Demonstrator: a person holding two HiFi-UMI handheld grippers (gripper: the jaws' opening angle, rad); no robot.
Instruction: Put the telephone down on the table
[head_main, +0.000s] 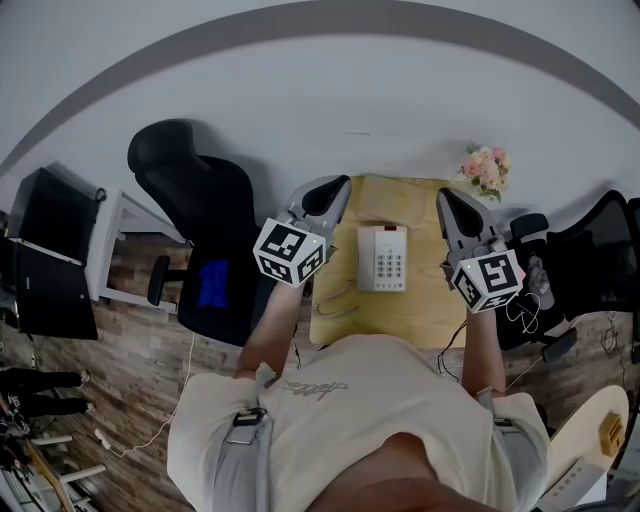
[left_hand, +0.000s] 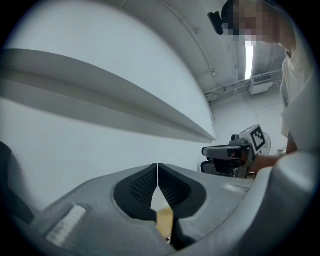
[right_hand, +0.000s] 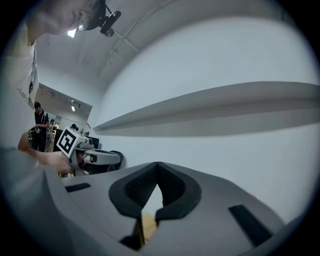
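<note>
Readable text: none. Keypad digits on the telephone, between both jaw pairs: too small. Script on the shirt: illegible.

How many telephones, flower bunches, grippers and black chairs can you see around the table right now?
Telephone: 1
Flower bunch: 1
Grippers: 2, the left gripper and the right gripper, both shut and empty
Black chairs: 2, one at left, one at right
Total: 6

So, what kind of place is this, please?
Probably an office or lab room: a white desk telephone on a small wooden table, a black office chair beside it, and dark monitors at the left.
</note>
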